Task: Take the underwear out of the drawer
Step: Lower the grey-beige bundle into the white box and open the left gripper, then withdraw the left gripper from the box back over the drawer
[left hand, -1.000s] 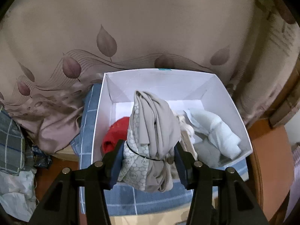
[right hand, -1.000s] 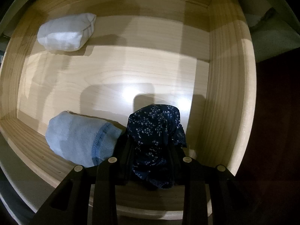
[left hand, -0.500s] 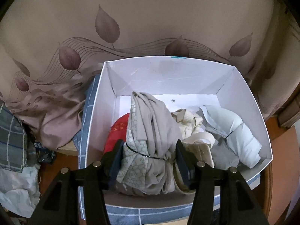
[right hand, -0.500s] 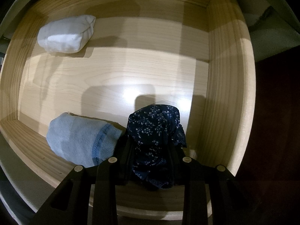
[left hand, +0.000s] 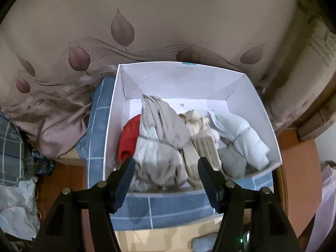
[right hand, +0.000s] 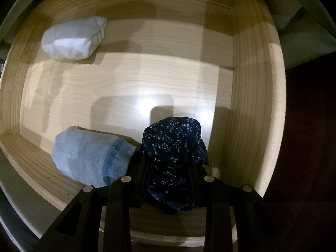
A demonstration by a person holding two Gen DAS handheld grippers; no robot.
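**Navy underwear gripped over the drawer, grey bundle lying free in the white box**

The navy underwear (right hand: 174, 151) with small white flowers is a rolled bundle. It is pinched between the two fingers of the right gripper (right hand: 168, 166), whose jaws stand narrow and press on the cloth from both sides. The long axis of the bundle runs along the fingers: its rounded end points away from the camera, down toward the floor of the wooden drawer (right hand: 256, 109), and its loose end hangs back toward the gripper body. It is at the near right corner of the drawer.

Just to the left of it, a light blue folded piece (right hand: 90, 157) lies against the near wall of the drawer, with its long axis across the picture. A white folded piece (right hand: 73, 38) lies well apart, at the far left corner.

In the left wrist view, the grey-beige bundle (left hand: 159, 142) lies in the white box (left hand: 113, 126), and its long axis goes from the near wall to the far one, narrow end away from the camera. The left gripper (left hand: 166, 174) is opening; its jaws are wide, and the near end of the bundle is between them, but the pads do not press on it. A red piece (left hand: 129, 136) is on its left, and a cream piece (left hand: 197, 124) and a pale blue piece (left hand: 241, 138) are on its right. The box stands on a blue checked cloth (left hand: 168, 210), in front of a leaf-patterned fabric (left hand: 147, 31).
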